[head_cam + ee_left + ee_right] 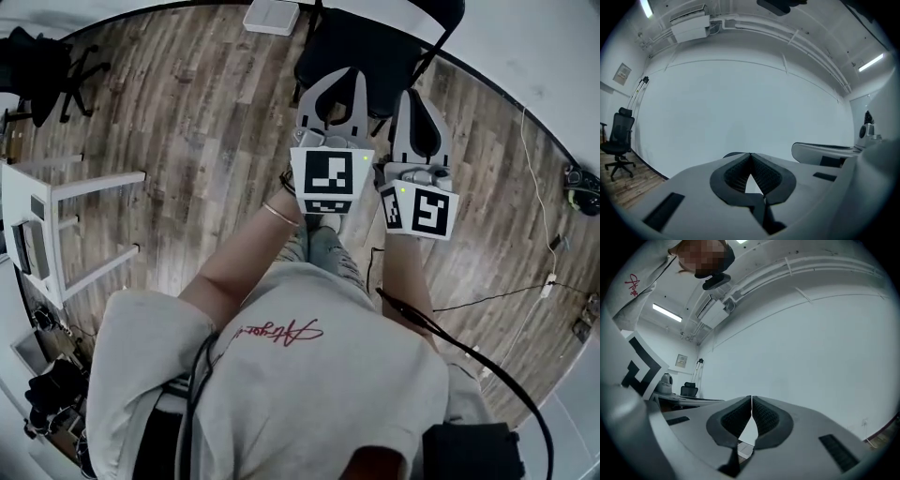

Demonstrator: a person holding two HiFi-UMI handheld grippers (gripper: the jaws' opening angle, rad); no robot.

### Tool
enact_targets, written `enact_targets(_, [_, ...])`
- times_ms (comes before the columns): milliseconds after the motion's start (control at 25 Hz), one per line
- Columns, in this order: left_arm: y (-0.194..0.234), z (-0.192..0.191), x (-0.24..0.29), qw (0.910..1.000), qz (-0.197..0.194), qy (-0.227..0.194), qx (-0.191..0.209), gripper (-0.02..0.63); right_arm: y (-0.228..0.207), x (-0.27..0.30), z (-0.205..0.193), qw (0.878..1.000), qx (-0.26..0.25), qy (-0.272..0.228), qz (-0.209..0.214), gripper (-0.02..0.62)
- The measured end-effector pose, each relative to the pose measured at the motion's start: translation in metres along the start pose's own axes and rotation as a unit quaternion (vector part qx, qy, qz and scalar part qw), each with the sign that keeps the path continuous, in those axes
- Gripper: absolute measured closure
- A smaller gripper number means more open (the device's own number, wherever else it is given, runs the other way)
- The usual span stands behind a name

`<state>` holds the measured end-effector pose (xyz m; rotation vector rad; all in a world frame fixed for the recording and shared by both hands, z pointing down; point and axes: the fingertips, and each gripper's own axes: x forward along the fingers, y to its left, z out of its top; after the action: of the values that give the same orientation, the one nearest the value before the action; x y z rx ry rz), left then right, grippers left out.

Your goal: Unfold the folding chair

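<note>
**A:** Containers first. Do we have any?

**B:** Just one candidate: a shallow white tray [272, 16] with rounded corners, sitting on the floor [187, 112] at the top edge of the head view. I can't tell whether anything lies in it.

**A:** And the folding chair?

**B:** The folding chair [366, 42] stands on that floor just right of the tray, directly beyond both tools. It has a matte black seat and a thin dark tube frame curving round the far side.

**A:** On to the tongs!

**B:** The left tongs [750, 153] are closed tip to tip, with nothing between them, only a small triangular gap lower down. It's the same with the right tongs [752, 396]: the tips meet and nothing is held. Both are held up side by side in front of the person, above the chair and not touching it.

**A:** Textures?

**B:** The pads [764, 173] are dark and finely ribbed, set in smooth grey shells. Each marker cube [330, 183] is white with crisp black squares. The floor is weathered wood plank, streaky grey-brown. A plain pale wall [740, 103] fills both gripper views, and a black office chair [616, 140] on castors stands at the far left of the left gripper view.
</note>
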<state>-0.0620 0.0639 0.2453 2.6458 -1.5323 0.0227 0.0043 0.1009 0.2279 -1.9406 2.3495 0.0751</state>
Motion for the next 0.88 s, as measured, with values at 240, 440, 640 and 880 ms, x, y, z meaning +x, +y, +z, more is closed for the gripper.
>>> enact_targets(240, [-0.003,0.022,-0.027,0.9986,-0.046,-0.024,-0.006,0.591,0.013,-0.011,0.027,1.000,-0.009,-0.018,-0.010,0.578])
enact_targets(440, [0.000,0.031,-0.038,0.9984,-0.036,-0.038,0.019,0.591,0.021,-0.016,0.036,0.999,-0.017,-0.026,-0.013,0.578])
enact_targets(640, [0.000,0.035,-0.042,0.9979,-0.036,-0.046,0.027,0.591,0.028,-0.017,0.040,0.999,-0.025,-0.029,-0.010,0.578])
enact_targets(880, [-0.001,0.042,-0.044,0.9977,-0.035,-0.051,0.027,0.591,0.036,-0.020,0.046,0.999,-0.037,-0.032,-0.006,0.578])
